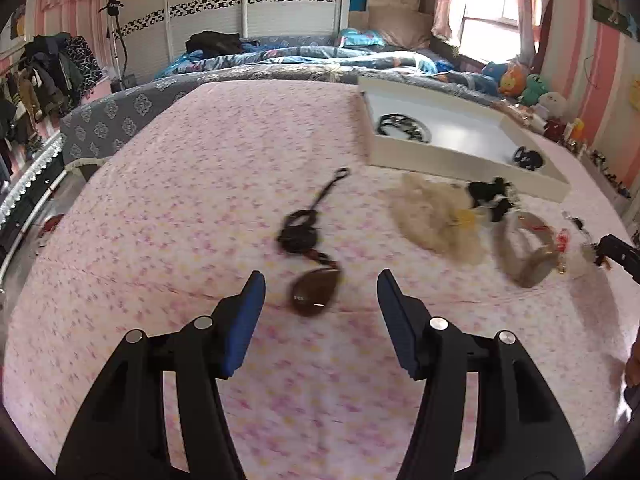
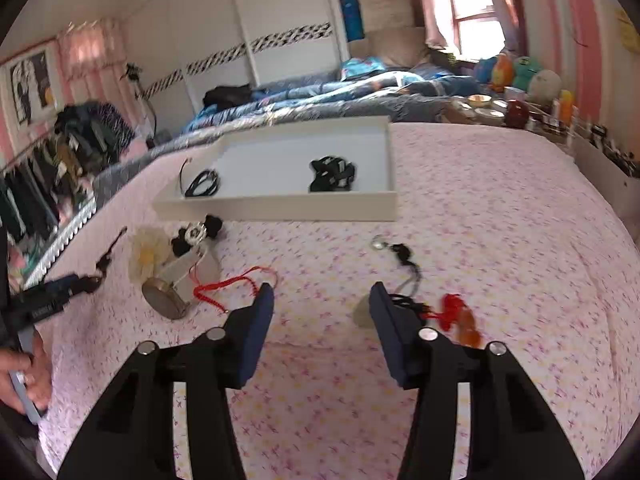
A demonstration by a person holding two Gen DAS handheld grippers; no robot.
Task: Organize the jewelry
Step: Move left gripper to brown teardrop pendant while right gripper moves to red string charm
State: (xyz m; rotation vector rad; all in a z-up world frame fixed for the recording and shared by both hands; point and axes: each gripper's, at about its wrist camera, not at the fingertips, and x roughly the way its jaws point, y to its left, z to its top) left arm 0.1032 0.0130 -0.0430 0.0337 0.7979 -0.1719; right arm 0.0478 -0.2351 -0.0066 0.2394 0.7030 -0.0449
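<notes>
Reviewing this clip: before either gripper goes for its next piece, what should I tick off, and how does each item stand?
1. Left gripper empty, open: ok.
2. Brown teardrop pendant between the left fingers' line, lying free on the bedspread: ok.
3. Pendant's black cord clear of other pieces: ok.
4. Right gripper empty, open: ok.
5. Right target lined up: not ok; the black-corded pendant and red tassel charm lie beyond and beside its right finger, partly hidden.
6. White tray has room: ok; only a black bracelet and a black hair tie inside.
</notes>
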